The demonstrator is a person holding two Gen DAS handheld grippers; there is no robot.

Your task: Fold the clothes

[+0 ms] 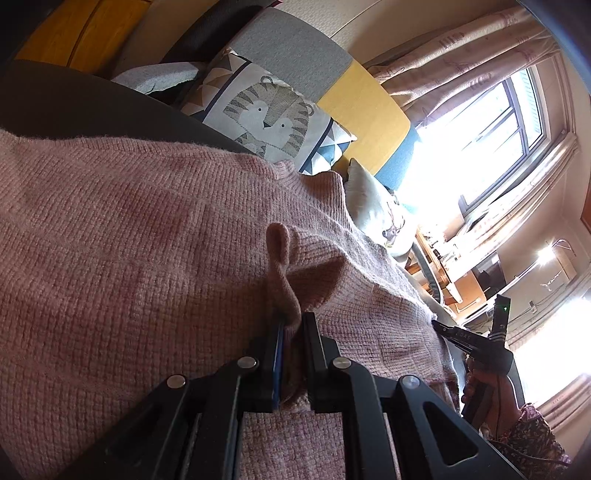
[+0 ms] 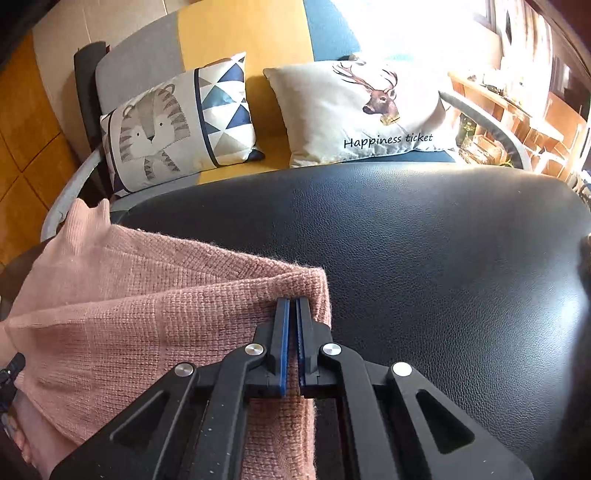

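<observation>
Pink knitted sweater (image 2: 155, 314) spread over the left part of a black leather surface (image 2: 424, 258), its right edge ending about mid-surface; left gripper (image 1: 293, 321) clamped narrow on a raised pinch of the knit, a small fold of fabric standing up just past the fingertips; right gripper (image 2: 293, 302) pressed all but shut at the sweater's right edge, a thin layer of knit showing between the 2 blue-lined jaws; in the left wrist view, right gripper seen from outside at the far edge of the sweater, held by a hand (image 1: 491, 391) in a floral sleeve (image 1: 532, 439); beyond the black surface, 2 cushions propped against a grey, yellow and blue sofa back (image 2: 236, 33): tiger cushion (image 2: 173, 122) to the left, deer cushion (image 2: 362, 110) lettered "Happiness ticket" to the right; bright window (image 1: 491, 136) with patterned curtains (image 1: 461, 59) off to the side.
</observation>
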